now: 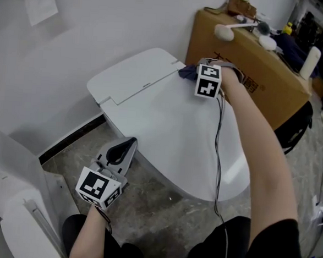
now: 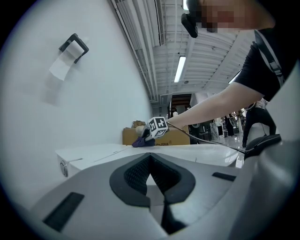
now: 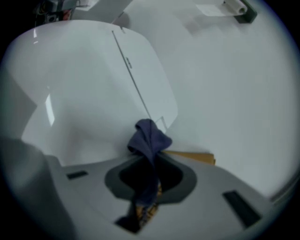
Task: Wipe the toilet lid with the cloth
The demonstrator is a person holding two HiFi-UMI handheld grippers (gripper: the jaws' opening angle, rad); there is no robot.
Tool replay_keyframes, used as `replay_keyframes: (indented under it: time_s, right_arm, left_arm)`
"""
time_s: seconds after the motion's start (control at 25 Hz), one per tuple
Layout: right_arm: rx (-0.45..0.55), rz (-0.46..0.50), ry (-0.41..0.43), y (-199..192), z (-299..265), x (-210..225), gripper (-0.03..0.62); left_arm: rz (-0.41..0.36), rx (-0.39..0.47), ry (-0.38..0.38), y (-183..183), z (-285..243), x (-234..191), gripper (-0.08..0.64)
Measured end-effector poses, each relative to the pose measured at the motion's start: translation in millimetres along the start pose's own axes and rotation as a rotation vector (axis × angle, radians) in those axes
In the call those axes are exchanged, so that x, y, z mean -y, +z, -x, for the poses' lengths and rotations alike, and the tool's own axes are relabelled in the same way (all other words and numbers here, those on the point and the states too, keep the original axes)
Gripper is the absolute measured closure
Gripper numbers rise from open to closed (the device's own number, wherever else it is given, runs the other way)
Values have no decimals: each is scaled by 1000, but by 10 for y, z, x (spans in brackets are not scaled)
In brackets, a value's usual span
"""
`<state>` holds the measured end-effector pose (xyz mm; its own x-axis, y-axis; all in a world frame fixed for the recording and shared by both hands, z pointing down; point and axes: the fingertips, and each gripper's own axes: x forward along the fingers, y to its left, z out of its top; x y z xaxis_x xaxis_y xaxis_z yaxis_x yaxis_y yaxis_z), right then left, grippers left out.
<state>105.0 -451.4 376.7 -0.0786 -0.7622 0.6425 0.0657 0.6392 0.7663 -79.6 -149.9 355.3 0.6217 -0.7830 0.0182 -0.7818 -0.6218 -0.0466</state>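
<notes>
The white toilet lid (image 1: 173, 121) is closed and fills the middle of the head view. At its far right corner my right gripper (image 1: 194, 74) is shut on a dark blue cloth (image 1: 186, 72) that rests on the lid. In the right gripper view the cloth (image 3: 149, 140) bunches out between the jaws over the lid (image 3: 84, 89). My left gripper (image 1: 121, 149) hangs shut and empty beside the lid's near left edge, above the floor. From the left gripper view the lid (image 2: 197, 152) stretches ahead, with the cloth (image 2: 142, 141) far off.
A cardboard box (image 1: 254, 60) with a brush and clutter on top stands right behind the lid. A white wall (image 1: 74, 31) runs along the left, with a paper roll holder (image 2: 74, 46). A white bin (image 1: 13, 198) sits at the lower left. A cable (image 1: 219, 157) trails across the lid.
</notes>
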Motion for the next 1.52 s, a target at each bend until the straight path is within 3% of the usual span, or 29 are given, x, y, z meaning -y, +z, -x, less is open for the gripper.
replay_keyframes:
  time_s: [0.16,0.48,1.52]
  right_arm:
    - [3,-25,96,13,-47,-166,526]
    - [22,-43,179,50,11,-343,526]
    - [46,-12,227,165,509,-826,526]
  left_arm:
    - [-4,1,-6,10,-6,29,554]
    - [-8,-2,-15,6,-26,81,554]
    - [-4,-17,-25,-81,-78,75,554]
